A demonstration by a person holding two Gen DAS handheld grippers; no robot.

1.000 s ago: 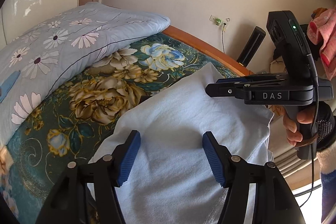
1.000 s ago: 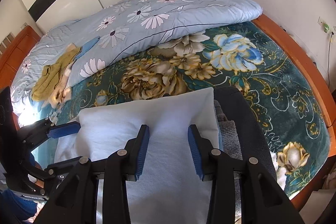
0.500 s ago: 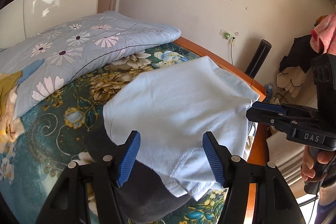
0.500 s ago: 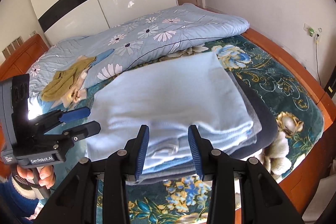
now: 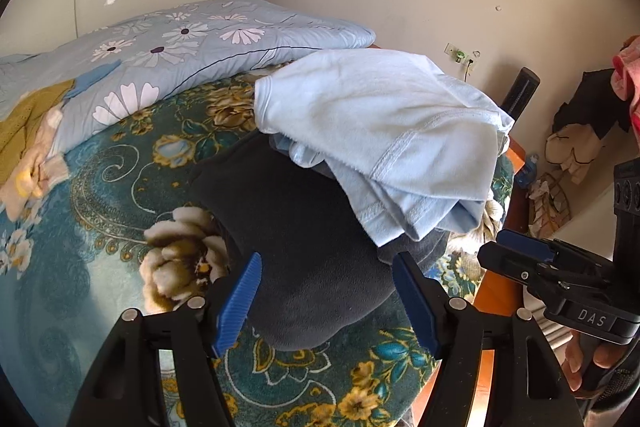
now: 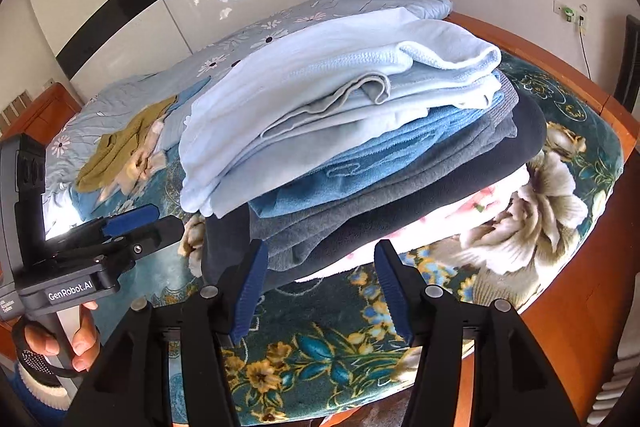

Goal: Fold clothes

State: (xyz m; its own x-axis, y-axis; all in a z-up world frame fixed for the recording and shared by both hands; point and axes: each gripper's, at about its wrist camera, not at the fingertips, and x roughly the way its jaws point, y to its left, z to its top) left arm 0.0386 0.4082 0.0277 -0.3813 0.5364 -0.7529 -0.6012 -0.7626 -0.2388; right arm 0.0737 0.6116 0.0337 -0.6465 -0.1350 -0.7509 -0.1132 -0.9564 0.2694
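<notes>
A folded pale blue garment (image 5: 380, 123) (image 6: 320, 87) lies on top of a stack of folded clothes at the corner of the bed. Below it lie a brighter blue piece (image 6: 360, 163), a grey one (image 6: 360, 203) and a dark navy one (image 5: 304, 247) (image 6: 460, 195). My left gripper (image 5: 326, 301) is open and empty, just in front of the navy piece. My right gripper (image 6: 318, 287) is open and empty, in front of the stack's near edge. Each gripper also shows in the other's view, the right one (image 5: 532, 259) and the left one (image 6: 136, 223).
The bed has a teal floral cover (image 5: 100, 227) and a light blue daisy quilt (image 5: 180, 47) at the back. Mustard and cream clothes (image 6: 120, 143) lie loose by the quilt. An orange wooden bed frame (image 6: 580, 307) edges the corner. Clutter (image 5: 580, 131) hangs by the wall.
Both grippers have pulled back from the pale blue garment and off the stack. The garment, flat under the fingers a second ago, now rests folded on top of the pile.
</notes>
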